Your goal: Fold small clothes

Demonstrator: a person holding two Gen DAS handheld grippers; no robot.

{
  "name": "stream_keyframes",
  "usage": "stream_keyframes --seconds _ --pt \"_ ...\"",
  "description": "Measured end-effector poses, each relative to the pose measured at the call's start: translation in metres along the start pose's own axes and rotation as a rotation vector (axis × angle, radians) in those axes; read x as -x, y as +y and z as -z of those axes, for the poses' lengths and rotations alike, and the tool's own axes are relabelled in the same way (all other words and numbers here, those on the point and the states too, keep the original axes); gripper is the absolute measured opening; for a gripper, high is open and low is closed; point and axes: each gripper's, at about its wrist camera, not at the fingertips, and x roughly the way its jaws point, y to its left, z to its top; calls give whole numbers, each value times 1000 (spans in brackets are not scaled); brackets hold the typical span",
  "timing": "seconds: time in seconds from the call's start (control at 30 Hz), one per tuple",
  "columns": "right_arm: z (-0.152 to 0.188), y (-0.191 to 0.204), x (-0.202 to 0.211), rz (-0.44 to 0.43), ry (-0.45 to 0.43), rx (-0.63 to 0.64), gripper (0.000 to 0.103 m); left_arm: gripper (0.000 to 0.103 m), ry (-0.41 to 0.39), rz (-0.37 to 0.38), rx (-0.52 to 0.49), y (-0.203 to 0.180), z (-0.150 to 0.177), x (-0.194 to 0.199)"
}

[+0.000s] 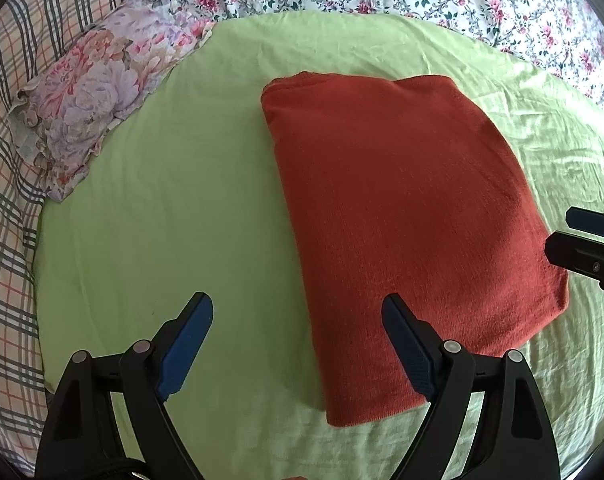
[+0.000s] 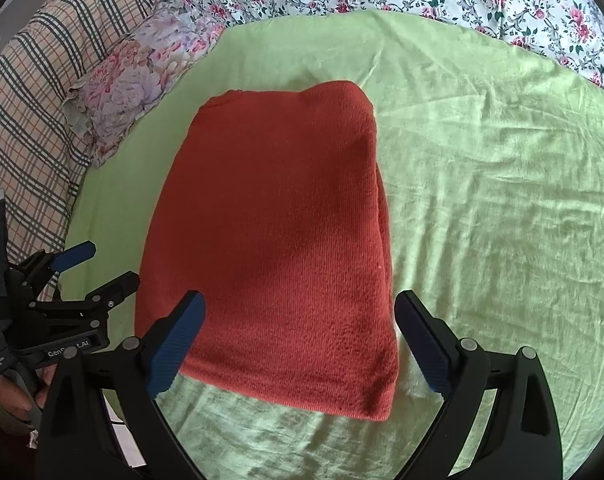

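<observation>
2 open grippers hover over a rust-red knit garment (image 1: 413, 232) already folded into a thick rectangle on a pale green sheet (image 1: 174, 208). From the left wrist camera, the left gripper (image 1: 298, 344) stands with its blue pads spread wide and nothing between them; its right finger hangs over the garment's near-left edge, its left finger over bare sheet. A floral pillow (image 1: 98, 104) lies at the far left, well apart from the garment. The right gripper's fingers enter at the right edge of this view.

From the right wrist camera, the right gripper (image 2: 302, 344) is likewise spread wide, empty, straddling the garment's near end. The left gripper appears at the left, beside the fold. If another fold is intended, both grippers should likely pinch the 2 near corners through all layers and carry them evenly toward the far edge, keeping the side edges aligned.
</observation>
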Motion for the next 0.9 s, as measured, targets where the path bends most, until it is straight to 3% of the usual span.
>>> stream_keyframes --seconds 0.9 --pt "-3 10 -5 -18 -18 11 96 88 -40 46 -7 -6 -8 4"
